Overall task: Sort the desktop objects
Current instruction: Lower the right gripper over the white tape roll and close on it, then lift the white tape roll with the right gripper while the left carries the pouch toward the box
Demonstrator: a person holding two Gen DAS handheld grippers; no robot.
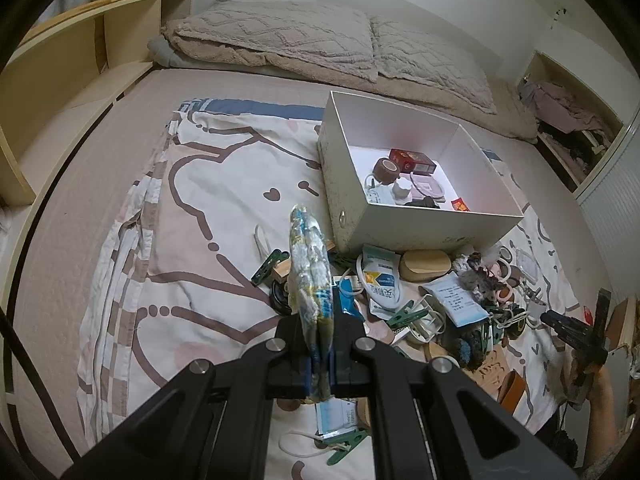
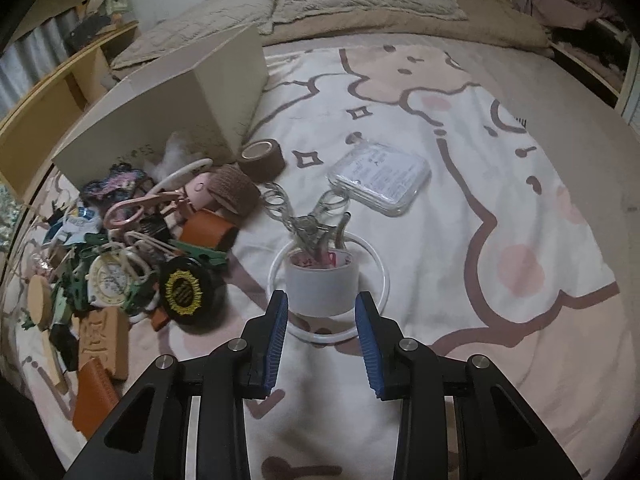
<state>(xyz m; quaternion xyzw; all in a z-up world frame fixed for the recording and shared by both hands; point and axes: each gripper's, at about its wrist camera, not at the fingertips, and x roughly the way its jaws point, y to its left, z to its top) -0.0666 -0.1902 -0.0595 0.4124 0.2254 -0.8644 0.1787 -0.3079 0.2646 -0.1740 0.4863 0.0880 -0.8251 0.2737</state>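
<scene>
My left gripper (image 1: 320, 344) is shut on a blue, yellow and white snack packet (image 1: 310, 264), held upright above the bed, left of the open white box (image 1: 444, 216). The box holds a brown tape roll (image 1: 386, 170), a red carton (image 1: 412, 160) and other small items. A pile of loose objects (image 1: 440, 292) lies in front of the box. My right gripper (image 2: 322, 320) is open, its blue pads (image 2: 278, 336) on either side of a white tape roll (image 2: 322, 286) that stands inside a white ring (image 2: 380, 280). An eyelash curler (image 2: 308, 224) rests on the roll.
The pile (image 2: 120, 248) left of my right gripper includes a black round tin (image 2: 186, 292), green clips, orange leather pieces and brown wrap rolls (image 2: 262, 156). A clear plastic case (image 2: 380, 178) lies behind the tape. Pillows (image 1: 280, 36) and wooden shelves (image 1: 80, 60) border the bed.
</scene>
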